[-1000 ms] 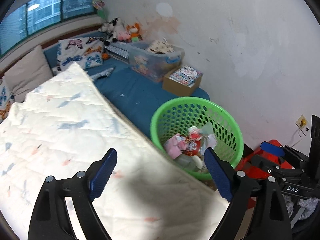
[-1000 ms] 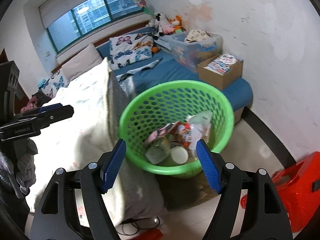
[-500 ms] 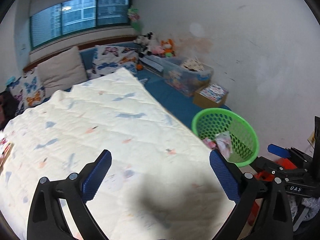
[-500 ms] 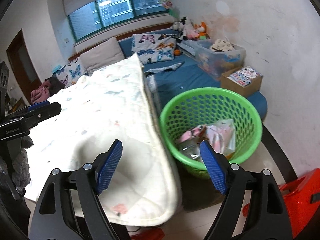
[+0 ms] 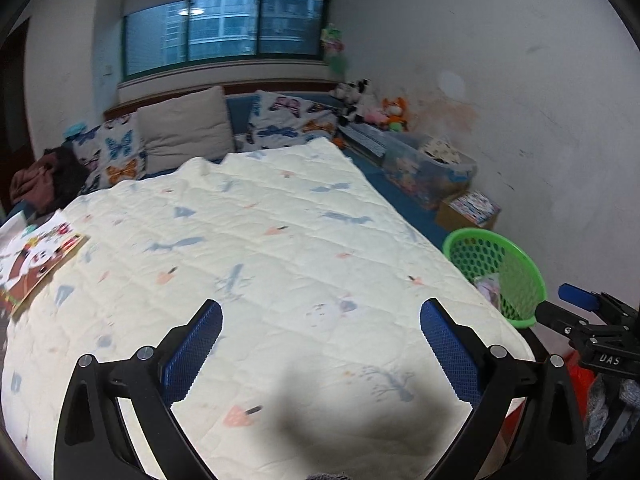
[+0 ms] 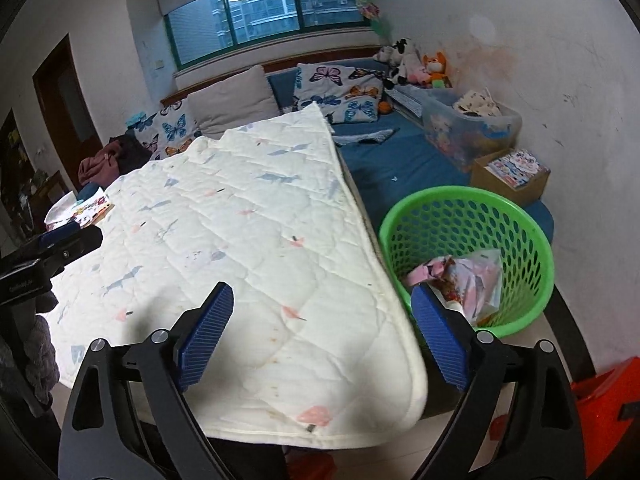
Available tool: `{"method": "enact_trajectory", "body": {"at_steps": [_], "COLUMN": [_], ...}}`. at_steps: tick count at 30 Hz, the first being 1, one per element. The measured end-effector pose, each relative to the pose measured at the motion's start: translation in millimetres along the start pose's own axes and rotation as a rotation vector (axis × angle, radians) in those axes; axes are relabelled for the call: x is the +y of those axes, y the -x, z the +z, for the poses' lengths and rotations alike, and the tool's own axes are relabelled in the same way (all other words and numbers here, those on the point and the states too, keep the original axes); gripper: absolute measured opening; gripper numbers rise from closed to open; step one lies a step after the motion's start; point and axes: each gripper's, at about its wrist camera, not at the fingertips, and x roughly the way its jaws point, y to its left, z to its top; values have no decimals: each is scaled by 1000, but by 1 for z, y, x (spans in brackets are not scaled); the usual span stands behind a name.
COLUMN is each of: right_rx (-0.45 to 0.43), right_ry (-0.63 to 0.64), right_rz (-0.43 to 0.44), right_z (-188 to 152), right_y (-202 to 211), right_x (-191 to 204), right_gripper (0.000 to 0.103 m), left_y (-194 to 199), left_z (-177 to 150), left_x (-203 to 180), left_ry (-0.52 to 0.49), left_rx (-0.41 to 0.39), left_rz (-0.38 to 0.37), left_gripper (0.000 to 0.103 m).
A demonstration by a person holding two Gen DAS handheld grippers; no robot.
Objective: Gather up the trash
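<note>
Green perforated plastic basket (image 6: 468, 256) beside the white quilted bedcover (image 6: 248, 248) already holds crumpled wrappers (image 6: 468, 280); left gripper (image 5: 320, 344) spread and empty, right gripper (image 6: 322, 330) just widened, likewise empty, no further trash identifiable.

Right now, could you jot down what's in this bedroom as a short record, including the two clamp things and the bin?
Left gripper: open, nothing between its pads, over the quilt.
Right gripper: jaws have just been opening, nothing between them, over the quilt's corner.
Green basket: on the floor beside the bed, wrappers inside.
Quilt: cream, printed, spread across the bed.
Picture book: lying on the quilt's far left edge.
Cardboard box: on the blue mattress by the wall.
Clear storage bin: behind the box.
</note>
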Motion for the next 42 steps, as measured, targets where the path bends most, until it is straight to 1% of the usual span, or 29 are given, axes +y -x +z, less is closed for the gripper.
{"method": "enact_trajectory", "body": {"at_steps": [4,6,12,16,19,21,23,25,27,35,42], "right_rx": [-13,-18,-50,-61,-70,-72,-76,-75,-77,-83,-88], "right_ry": [17,25,33,35,62,74,81,87,86,83,82], "right_rz": [1,-1,7,27,17,15,17,17,19,21,21], "right_z": [2,3,2,3,3,2,0,-2,-4,-4,-3], "right_y": [1,2,8,11,11,11,12,12,12,12,12], "right_x": [15,21,39,48,58,63,67,70,71,71,71], "right_gripper": [93,94,95,96,97,98,98,98,98,99,99], "left_y": [14,21,37,46,51,53,54,55,56,59,62], "left_z": [-4,-5,-9,-14,-17,-20,-21,-23,-25,-24,-25], "left_x": [12,16,29,35,42,45,47,46,45,40,37], "left_ry": [28,28,58,68,90,91,100,105,96,83,84], "left_rx": [-22,-41,-76,-92,-99,-103,-99,-98,-103,-114,-124], "left_rz": [20,49,98,122,132,156,156,163,184,210,208], "left_gripper": [96,96,96,96,96,96,96,96,96,96,96]}}
